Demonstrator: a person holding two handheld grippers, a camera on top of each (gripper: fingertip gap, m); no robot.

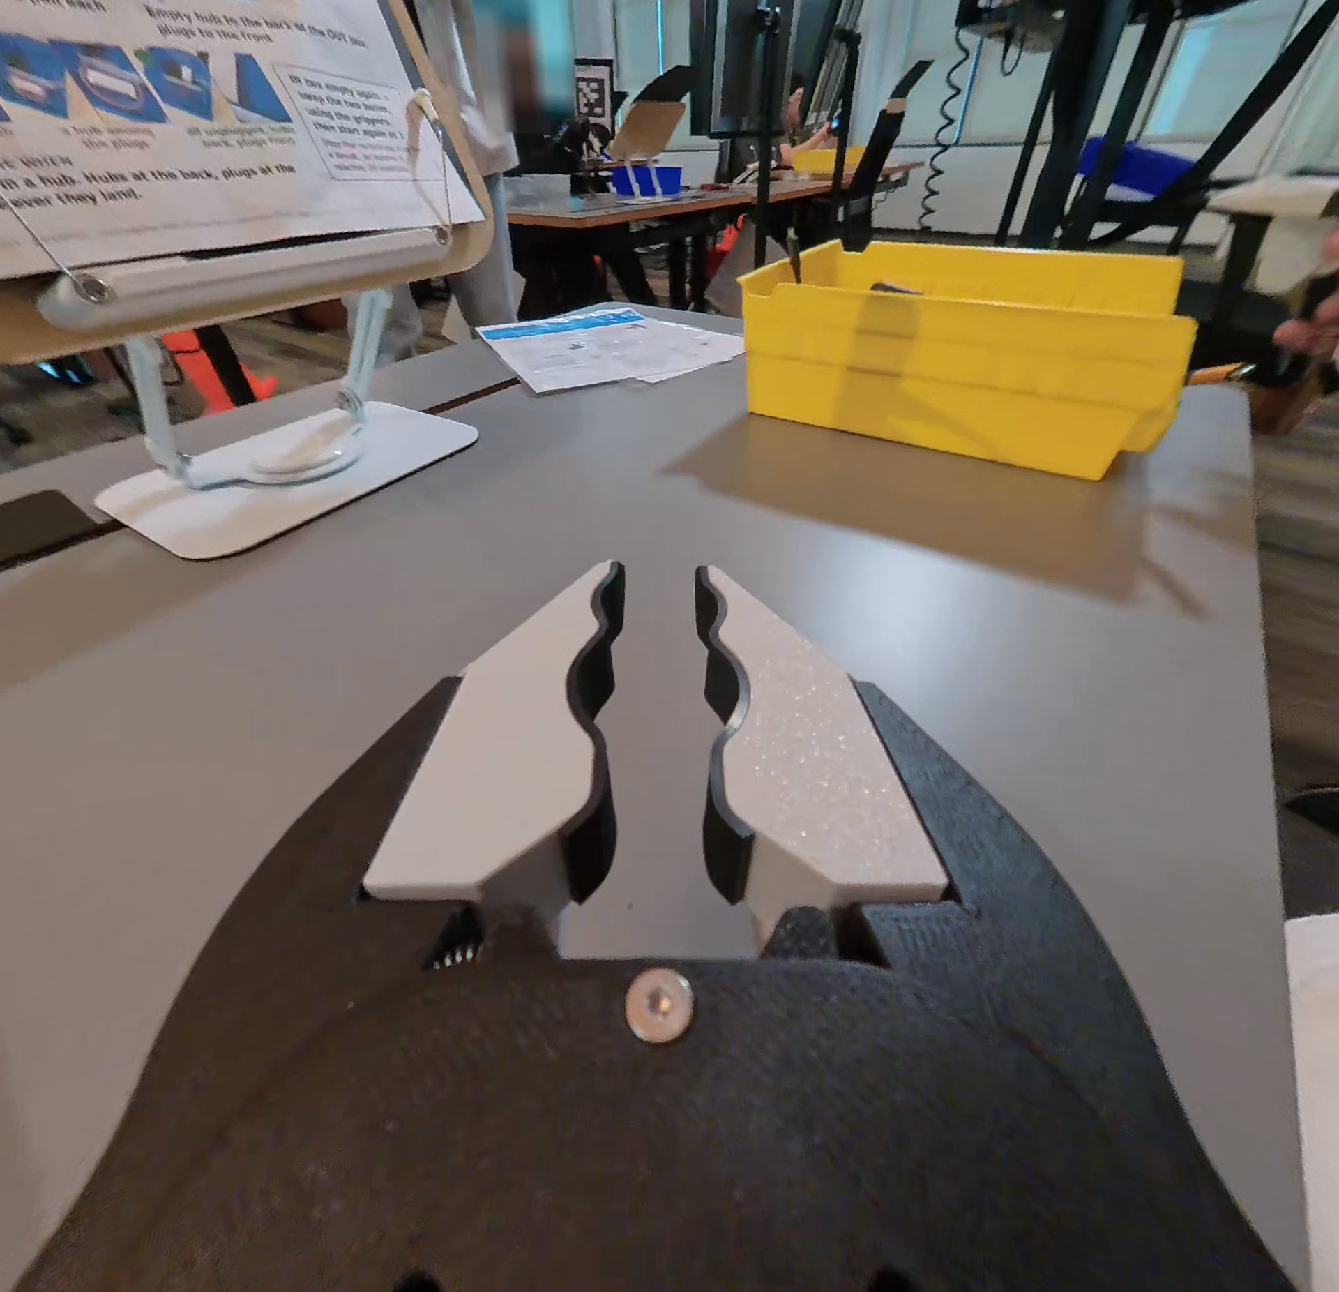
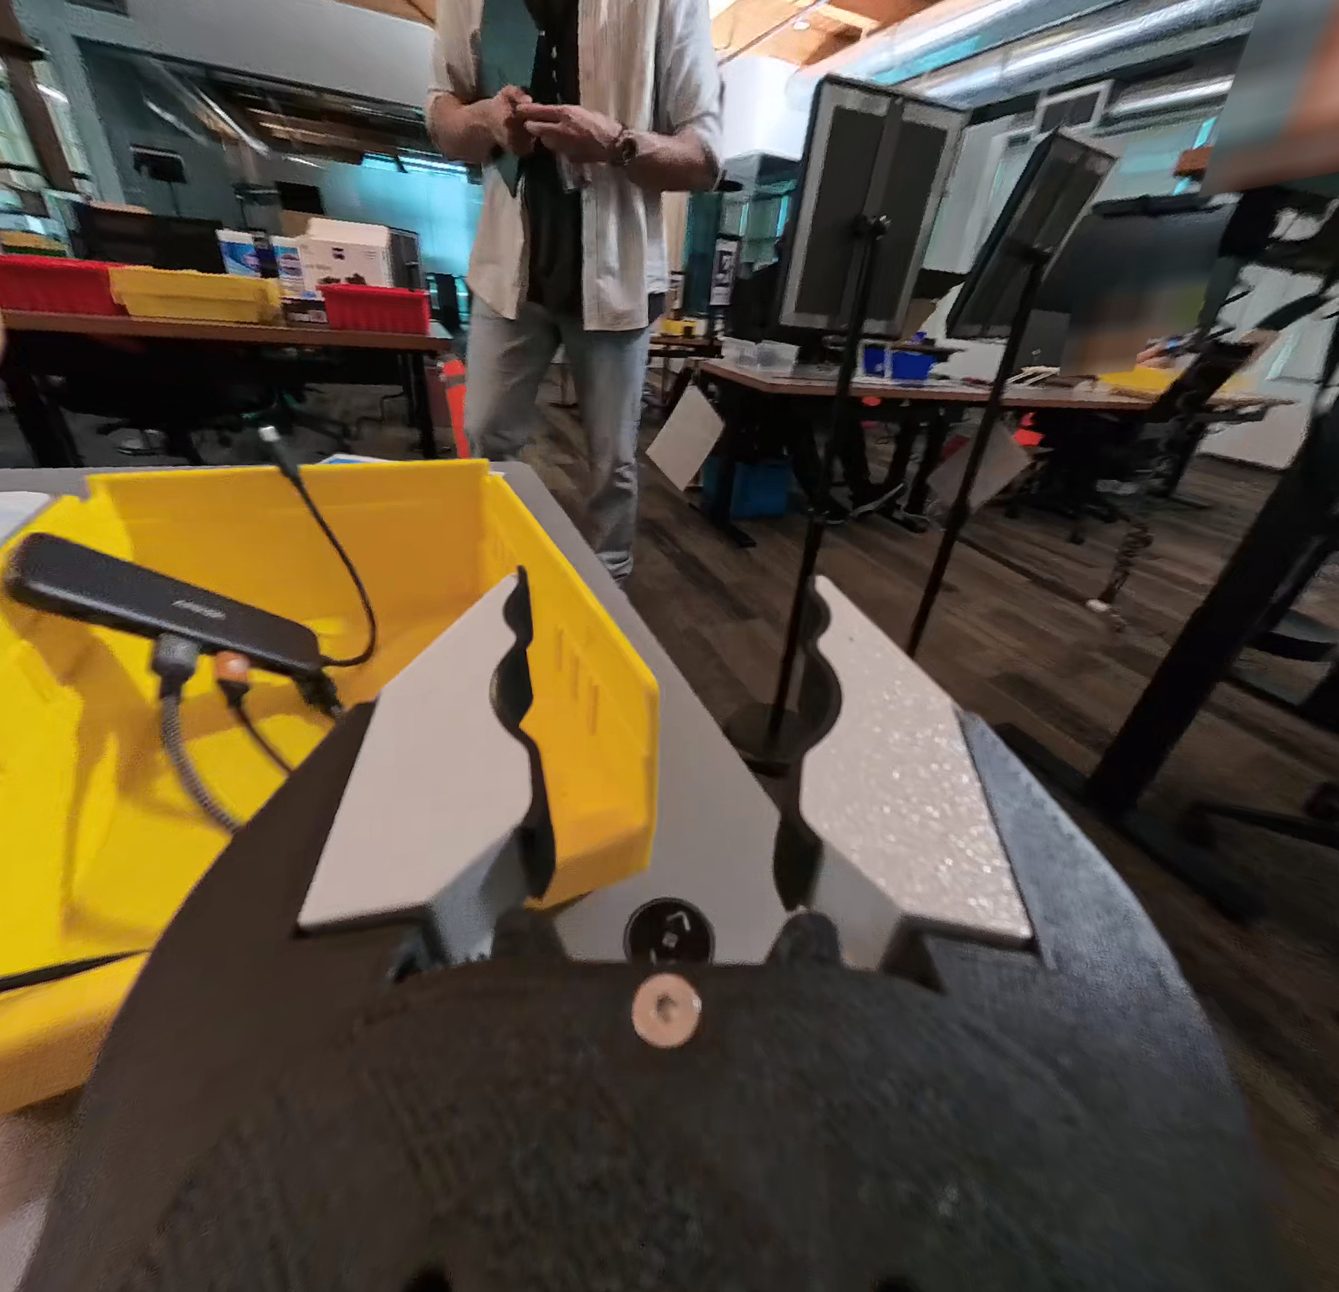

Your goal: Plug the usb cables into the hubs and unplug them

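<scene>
A black USB hub (image 2: 167,608) lies tilted inside a yellow bin (image 2: 580,677) at the left of the right wrist view. A grey braided cable (image 2: 185,721) and an orange-tipped plug (image 2: 233,670) sit in its side, and its own thin black cable (image 2: 340,554) loops up. My right gripper (image 2: 670,583) is open and empty, over the bin's right wall and the table edge. My left gripper (image 1: 658,569) is narrowly open and empty above the bare grey table (image 1: 942,641). The stacked yellow bins (image 1: 964,358) stand ahead to its right.
A white stand (image 1: 282,474) with an instruction sheet (image 1: 203,97) stands at the left. Papers (image 1: 608,347) lie at the table's far edge. A person (image 2: 572,206) stands beyond the table. Black tripod poles (image 2: 804,532) stand on the floor to the right.
</scene>
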